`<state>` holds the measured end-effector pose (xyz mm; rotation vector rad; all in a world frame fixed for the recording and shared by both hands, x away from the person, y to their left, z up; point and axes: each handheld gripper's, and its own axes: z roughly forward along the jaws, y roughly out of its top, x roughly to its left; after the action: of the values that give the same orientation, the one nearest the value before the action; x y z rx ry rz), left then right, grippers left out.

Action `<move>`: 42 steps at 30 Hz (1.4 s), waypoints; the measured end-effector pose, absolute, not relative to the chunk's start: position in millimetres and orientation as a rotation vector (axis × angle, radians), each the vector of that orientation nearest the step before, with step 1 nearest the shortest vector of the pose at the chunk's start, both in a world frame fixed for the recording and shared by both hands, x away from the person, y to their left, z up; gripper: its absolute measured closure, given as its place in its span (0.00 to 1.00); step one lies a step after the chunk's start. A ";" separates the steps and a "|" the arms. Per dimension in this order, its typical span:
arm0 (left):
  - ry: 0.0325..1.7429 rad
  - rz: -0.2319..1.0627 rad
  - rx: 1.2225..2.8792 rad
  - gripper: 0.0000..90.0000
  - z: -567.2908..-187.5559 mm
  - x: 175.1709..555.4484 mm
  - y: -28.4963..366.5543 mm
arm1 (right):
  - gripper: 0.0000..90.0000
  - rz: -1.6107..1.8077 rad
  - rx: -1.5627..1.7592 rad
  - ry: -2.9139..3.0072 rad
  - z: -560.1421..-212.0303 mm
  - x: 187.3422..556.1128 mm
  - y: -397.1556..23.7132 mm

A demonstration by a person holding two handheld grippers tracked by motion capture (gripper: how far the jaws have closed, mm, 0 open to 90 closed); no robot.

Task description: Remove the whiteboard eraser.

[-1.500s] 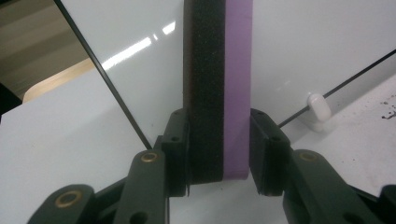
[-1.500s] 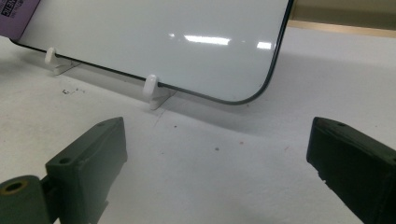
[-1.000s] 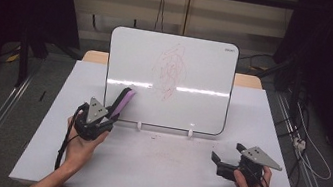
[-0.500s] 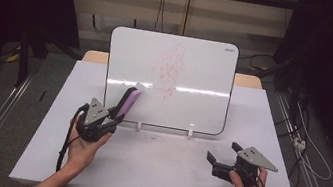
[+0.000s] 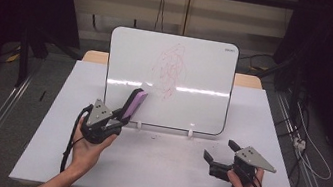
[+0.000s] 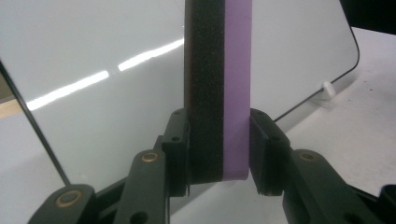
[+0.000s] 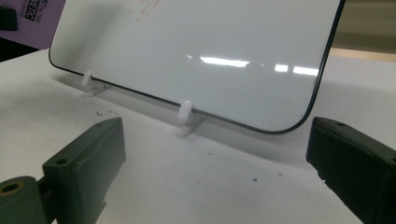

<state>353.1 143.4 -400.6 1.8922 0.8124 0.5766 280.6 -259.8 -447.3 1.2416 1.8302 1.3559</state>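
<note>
In the high view, the left gripper [image 5: 118,115] grasped a purple eraser block with a black felt side [image 5: 133,104], which stuck out beyond its jaws toward the lower left part of the white upright whiteboard with red scribbles [image 5: 193,72], while the right gripper [image 5: 220,151] rested on the white table [image 5: 157,173] with jaws released. In the left gripper view, both jaws clenched the eraser's bottom end, whiteboard behind. In the right gripper view, nothing lay between the wide-apart jaws, and the whiteboard's lower edge stood ahead of them.

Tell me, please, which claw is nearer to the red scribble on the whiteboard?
Left. The left claw holds the purple eraser up just below-left of the red scribble. The right claw stays low on the table, open, farther right.
</note>
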 end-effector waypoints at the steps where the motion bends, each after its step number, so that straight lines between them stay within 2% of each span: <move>1: 0.806 0.576 1.899 0.70 -399.9 352.7 142.8 | 0.05 1.358 1.242 1.829 -446.6 280.8 -258.4; 9: 0.756 0.570 1.894 0.70 -393.0 352.1 132.0 | 0.07 1.338 1.211 1.905 -441.4 288.1 -242.3; 12: 0.755 0.557 1.879 0.70 -390.1 355.5 126.8 | 0.12 1.336 1.197 1.885 -437.1 293.3 -236.1; 20: 0.753 0.506 1.835 0.70 -378.4 368.5 108.5 | 0.05 1.530 1.131 1.828 -421.9 314.0 -216.0; 30: 0.729 0.466 1.772 0.70 -365.2 372.5 89.5 | 0.04 1.701 1.055 1.742 -400.1 339.1 -191.8; 42: 0.755 0.399 1.746 0.70 -376.1 371.3 76.8 | 0.09 1.921 1.095 1.595 -393.5 362.5 -165.6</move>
<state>371.3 76.8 -376.1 1.7459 0.7553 0.3993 362.5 -165.6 -393.5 1.0954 1.5949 1.9213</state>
